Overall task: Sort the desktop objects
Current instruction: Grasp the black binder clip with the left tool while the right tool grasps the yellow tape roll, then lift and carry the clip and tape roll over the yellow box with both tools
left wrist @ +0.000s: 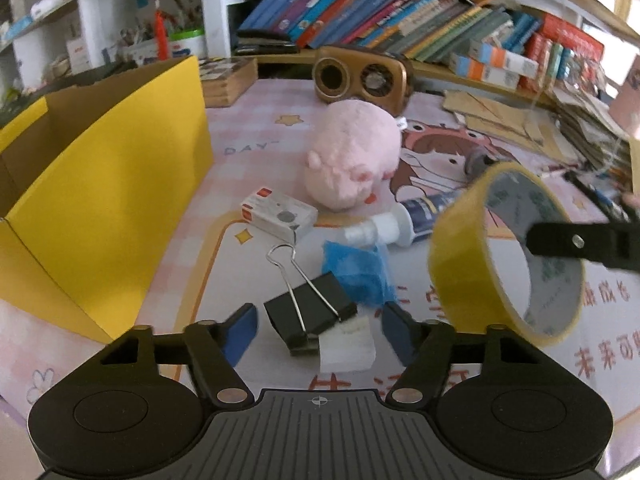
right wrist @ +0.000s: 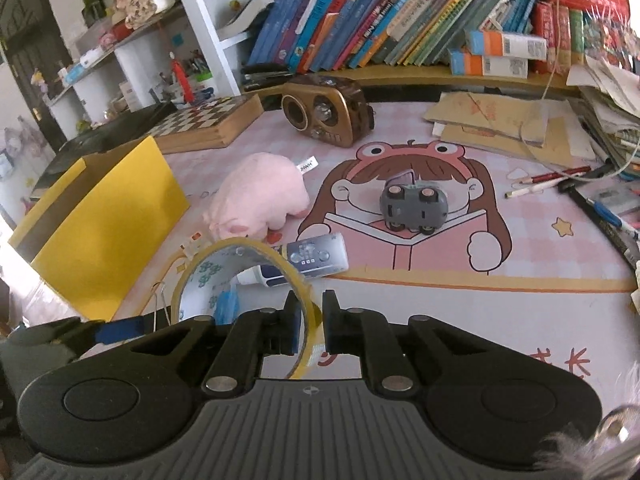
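My right gripper (right wrist: 311, 326) is shut on the wall of a yellow tape roll (right wrist: 224, 268) and holds it above the desk; the roll also shows at the right of the left wrist view (left wrist: 472, 248). My left gripper (left wrist: 318, 330) is open, its blue pads either side of a black binder clip (left wrist: 310, 314) that lies on the mat. A yellow cardboard box (left wrist: 108, 184) stands open at the left. A pink plush (left wrist: 352, 156), a small white box (left wrist: 278, 216), a white tube (left wrist: 404, 220), a blue wad (left wrist: 356, 268) and a grey toy car (right wrist: 414, 202) lie on the mat.
A brown retro radio (right wrist: 324, 114) and a chessboard box (right wrist: 204, 122) stand at the back. Cardboard sheets (right wrist: 492, 120), pens (right wrist: 548, 182) and paper piles line the right side. A bookshelf (right wrist: 400, 32) runs along the back edge.
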`<state>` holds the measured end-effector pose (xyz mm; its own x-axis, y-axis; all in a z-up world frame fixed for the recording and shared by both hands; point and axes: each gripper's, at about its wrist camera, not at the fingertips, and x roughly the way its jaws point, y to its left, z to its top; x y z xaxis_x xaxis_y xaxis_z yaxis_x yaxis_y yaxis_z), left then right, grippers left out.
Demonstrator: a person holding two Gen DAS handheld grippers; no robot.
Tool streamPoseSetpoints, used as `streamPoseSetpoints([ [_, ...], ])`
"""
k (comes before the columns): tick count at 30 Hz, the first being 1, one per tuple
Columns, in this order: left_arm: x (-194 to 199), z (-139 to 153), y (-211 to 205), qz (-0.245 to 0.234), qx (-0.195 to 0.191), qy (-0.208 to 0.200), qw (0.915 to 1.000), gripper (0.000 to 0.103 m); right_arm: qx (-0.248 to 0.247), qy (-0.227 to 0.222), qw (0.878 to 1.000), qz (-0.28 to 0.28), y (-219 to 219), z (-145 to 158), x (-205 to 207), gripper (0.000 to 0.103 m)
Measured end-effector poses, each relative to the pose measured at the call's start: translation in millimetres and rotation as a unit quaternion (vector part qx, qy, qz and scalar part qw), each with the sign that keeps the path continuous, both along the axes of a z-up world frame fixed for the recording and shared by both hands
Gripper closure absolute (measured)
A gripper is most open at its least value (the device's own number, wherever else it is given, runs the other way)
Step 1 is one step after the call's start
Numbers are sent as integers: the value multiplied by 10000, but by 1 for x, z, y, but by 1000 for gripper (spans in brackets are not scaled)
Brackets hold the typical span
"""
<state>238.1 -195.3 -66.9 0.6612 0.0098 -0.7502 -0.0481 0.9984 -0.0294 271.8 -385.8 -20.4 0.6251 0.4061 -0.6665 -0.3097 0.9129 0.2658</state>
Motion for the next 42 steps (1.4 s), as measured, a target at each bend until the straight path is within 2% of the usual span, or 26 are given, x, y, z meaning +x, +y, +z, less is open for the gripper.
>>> streamPoseSetpoints([
  [2,3,-2,2,91,-77,40,9999,44,-26,-33,10000,9,-1,1,-1,93],
  [4,6,-4,5,118,-181,66,9997,55,-26,-25,10000,3,-3,1,-1,93],
  [6,4,-1,4,147,-177,13,9997,57,-26,-16,10000,-12,-4,1,-2,93],
  [10,-2,14,3,92,-97,-296,9995,57,-13,-9,10000,-27,-6,0,-3,93],
  [17,-13,29,0,-1,-61,-563,9984,57,62,81,9999,-15,-5,-3,-3,93],
  [35,-63,42,19,69,-312,-732,9968,57,47,155,9999,55,1,1,-27,93],
  [42,-85,46,36,21,-473,-859,9952,57,-136,265,9996,21,12,2,-47,93],
])
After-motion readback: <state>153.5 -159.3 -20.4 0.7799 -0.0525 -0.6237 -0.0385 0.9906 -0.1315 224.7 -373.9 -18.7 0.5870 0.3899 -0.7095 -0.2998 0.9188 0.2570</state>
